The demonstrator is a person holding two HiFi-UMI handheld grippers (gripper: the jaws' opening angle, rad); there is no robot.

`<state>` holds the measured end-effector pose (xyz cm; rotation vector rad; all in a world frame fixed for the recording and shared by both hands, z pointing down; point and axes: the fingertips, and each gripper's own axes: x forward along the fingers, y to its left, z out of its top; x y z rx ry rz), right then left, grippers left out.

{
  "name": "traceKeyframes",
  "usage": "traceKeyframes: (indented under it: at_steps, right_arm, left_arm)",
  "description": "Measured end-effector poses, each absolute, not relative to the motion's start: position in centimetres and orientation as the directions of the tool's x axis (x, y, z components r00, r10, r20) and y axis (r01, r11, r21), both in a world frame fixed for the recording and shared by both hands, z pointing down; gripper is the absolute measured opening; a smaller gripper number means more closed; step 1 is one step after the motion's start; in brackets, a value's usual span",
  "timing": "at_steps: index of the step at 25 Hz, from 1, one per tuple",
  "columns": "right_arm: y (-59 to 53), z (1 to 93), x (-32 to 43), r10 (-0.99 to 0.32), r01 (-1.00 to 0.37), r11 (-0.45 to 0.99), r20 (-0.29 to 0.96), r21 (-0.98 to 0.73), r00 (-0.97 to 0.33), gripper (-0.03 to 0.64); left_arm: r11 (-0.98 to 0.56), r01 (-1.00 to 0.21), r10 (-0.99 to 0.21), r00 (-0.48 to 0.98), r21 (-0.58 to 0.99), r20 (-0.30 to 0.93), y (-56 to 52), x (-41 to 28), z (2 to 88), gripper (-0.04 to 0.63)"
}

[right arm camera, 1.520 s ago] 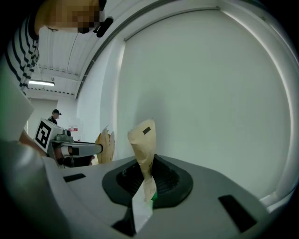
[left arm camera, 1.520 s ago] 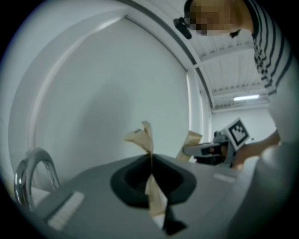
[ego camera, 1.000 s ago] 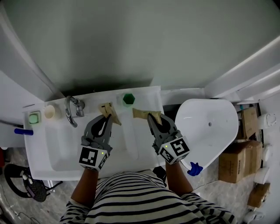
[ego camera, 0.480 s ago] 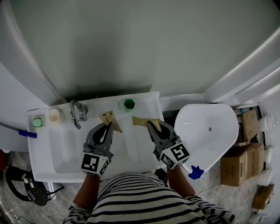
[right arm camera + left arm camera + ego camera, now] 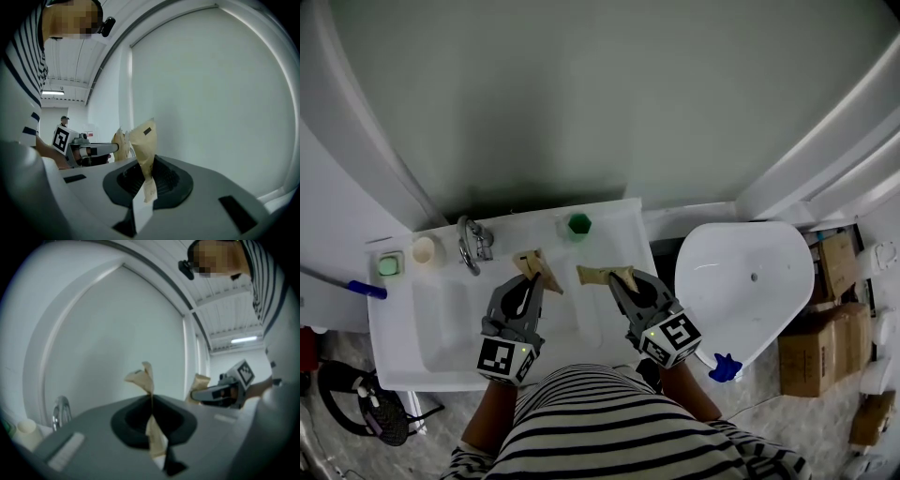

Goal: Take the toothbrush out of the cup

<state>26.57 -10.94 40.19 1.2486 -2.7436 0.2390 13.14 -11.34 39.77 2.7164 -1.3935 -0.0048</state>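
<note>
A green cup [image 5: 578, 223] stands on the back ledge of the white sink [image 5: 441, 347]. I see no toothbrush in it. My left gripper [image 5: 528, 277] hovers over the basin, shut on a crumpled tan paper piece [image 5: 535, 265]. In the left gripper view that tan paper piece [image 5: 143, 378] sticks up from the left gripper [image 5: 151, 401]. My right gripper [image 5: 616, 279] is beside it, shut on a second tan paper piece [image 5: 598, 275]. The right gripper view shows that second piece [image 5: 144, 140] pinched in the right gripper [image 5: 147, 173].
A chrome faucet [image 5: 473, 242] rises at the sink's back left, with a cream cup [image 5: 424, 249] and a green square item [image 5: 389, 265] beside it. A blue-tipped handle [image 5: 366, 290] juts over the left edge. A white toilet [image 5: 750, 281] and cardboard boxes [image 5: 816, 347] stand to the right.
Both grippers have drawn back from the wall toward the person, each keeping its paper piece. The green cup has not moved.
</note>
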Motion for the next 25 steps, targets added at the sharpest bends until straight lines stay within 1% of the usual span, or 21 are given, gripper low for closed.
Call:
traceKeyframes:
  at_steps: [25]
  right_arm:
    - [-9.5, 40.7, 25.2, -0.729, -0.754, 0.654, 0.208, -0.07, -0.652, 0.031]
  left_arm:
    - [-0.576, -0.812, -0.812, 0.582, 0.094, 0.043, -9.7, 11.8, 39.9, 0.012]
